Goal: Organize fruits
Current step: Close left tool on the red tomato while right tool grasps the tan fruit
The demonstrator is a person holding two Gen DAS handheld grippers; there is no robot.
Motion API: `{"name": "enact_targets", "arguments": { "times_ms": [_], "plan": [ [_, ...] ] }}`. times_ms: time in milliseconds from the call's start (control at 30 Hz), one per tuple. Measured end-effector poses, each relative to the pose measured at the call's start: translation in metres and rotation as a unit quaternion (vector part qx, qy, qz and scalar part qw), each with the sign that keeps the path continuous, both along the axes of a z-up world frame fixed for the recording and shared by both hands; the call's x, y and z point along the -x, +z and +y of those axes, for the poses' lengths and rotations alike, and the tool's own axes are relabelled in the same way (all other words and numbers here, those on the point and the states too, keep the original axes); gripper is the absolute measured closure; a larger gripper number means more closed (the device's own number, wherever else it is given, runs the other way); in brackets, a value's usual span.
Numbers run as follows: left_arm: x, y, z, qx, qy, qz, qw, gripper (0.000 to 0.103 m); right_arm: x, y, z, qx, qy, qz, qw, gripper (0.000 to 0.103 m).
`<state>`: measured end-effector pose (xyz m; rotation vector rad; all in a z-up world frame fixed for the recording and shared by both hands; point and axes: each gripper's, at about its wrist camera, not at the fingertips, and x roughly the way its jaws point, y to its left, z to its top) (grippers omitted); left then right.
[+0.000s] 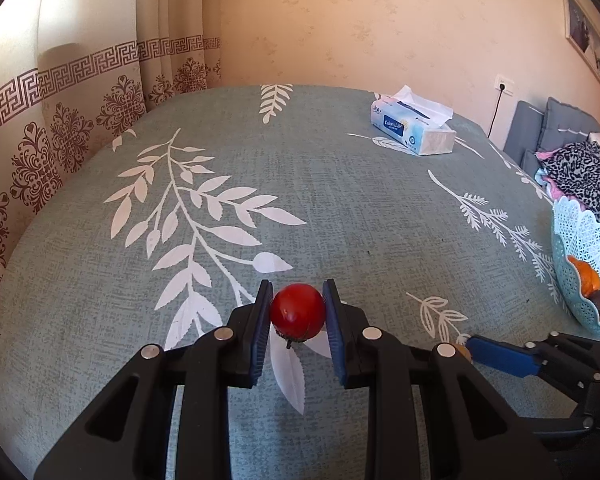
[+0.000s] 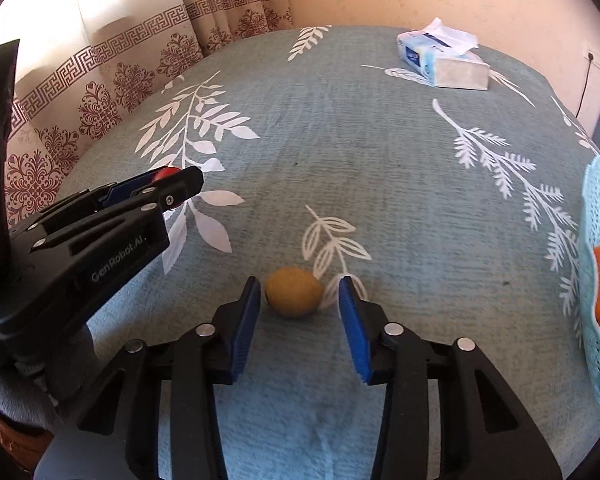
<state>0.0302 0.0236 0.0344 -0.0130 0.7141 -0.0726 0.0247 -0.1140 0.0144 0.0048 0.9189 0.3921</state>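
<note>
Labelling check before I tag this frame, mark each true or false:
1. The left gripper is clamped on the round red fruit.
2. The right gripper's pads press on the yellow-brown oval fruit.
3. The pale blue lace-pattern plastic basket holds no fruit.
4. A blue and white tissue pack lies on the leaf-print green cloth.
1. True. The left gripper is shut on the round red fruit.
2. False. The right gripper straddles the yellow-brown oval fruit, with gaps showing on both sides.
3. False. The pale blue lace-pattern plastic basket holds an orange fruit.
4. True. The blue and white tissue pack lies on the leaf-print green cloth.
</note>
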Motion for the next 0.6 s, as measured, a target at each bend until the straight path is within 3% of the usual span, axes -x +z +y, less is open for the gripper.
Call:
{"name": "enact_targets", "arguments": {
  "times_ms": [167, 600],
  "plan": [
    [0.001, 0.0, 0.0, 0.001, -0.002, -0.001, 1.0, 0.077, -0.004, -0.001, 0.004, 0.002, -0.002, -0.003, 1.0, 0.073],
    [0.001, -0.002, -0.002, -0.001, -0.006, 0.0, 1.0, 0.077, 0.007, 0.007, -0.007, -0.001, -0.019, -0.021, 1.0, 0.074]
  ]
}}
